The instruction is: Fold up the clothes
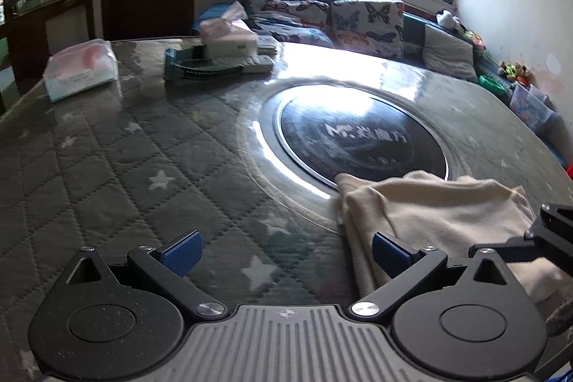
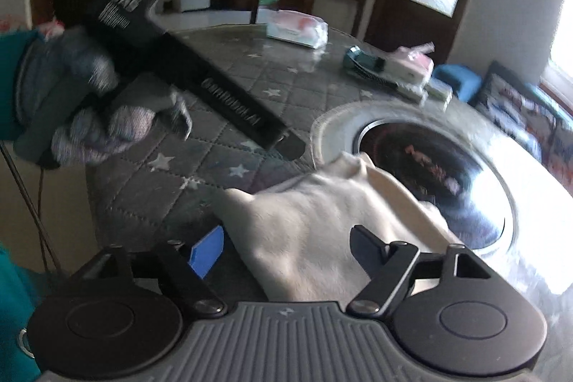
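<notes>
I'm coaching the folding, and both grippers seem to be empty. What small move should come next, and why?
Probably ease the right gripper forward and close it on the near edge of the cream garment. Its jaws stand open with the cloth lying between them, ungripped. The left gripper is open too, with the garment's edge beside its right finger.

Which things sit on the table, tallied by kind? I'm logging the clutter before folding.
Cream garment: 1
Tissue packs: 2 (near edge, by the far side)
Remote: 1
Dark green strapped item: 1
Total: 5
</notes>
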A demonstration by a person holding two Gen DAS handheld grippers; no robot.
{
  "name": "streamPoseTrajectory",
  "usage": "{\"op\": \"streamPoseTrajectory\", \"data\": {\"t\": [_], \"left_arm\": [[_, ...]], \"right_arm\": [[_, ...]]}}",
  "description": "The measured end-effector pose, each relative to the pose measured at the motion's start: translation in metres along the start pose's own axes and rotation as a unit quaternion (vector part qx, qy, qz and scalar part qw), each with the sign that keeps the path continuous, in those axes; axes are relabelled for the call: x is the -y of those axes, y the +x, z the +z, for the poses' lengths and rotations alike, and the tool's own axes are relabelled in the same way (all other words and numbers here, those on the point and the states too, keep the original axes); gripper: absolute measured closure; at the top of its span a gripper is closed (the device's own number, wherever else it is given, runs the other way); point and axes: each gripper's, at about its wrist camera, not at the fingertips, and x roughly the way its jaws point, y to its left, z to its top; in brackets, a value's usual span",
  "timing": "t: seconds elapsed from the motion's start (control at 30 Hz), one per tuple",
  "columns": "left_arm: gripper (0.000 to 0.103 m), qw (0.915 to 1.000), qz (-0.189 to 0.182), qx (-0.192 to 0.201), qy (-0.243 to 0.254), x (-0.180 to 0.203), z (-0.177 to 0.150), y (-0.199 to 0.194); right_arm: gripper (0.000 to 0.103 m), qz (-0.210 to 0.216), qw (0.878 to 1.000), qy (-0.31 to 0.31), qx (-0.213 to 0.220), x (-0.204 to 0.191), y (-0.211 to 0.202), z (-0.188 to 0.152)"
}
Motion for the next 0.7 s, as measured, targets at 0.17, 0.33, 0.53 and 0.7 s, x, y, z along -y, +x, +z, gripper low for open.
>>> {"op": "streamPoseTrajectory", "data": {"t": [0.17,0.33,0.53,0.7], "left_arm": [[0.013,0.9993,-0.015,-0.002,-0.035,-0.012,0.004,-0.004],[0.016,0.9965,-0.042,-0.017,-0.070,-0.016,0.004,0.000],[0.015,0.9907,-0.074,-0.033,-0.110,-0.017,0.006,0.006],[0.015,0.9803,-0.105,-0.044,-0.161,-0.019,0.008,0.012]], "right_arm": [[0.038,0.010,0.999,-0.034,-0.008,-0.015,0.007,0.010],[0.051,0.002,0.997,-0.066,-0.030,-0.028,0.018,0.012],[0.072,0.006,1.000,-0.025,-0.011,-0.015,0.010,0.013],[0.089,0.009,1.000,0.009,0.005,-0.004,0.004,0.014]]}}
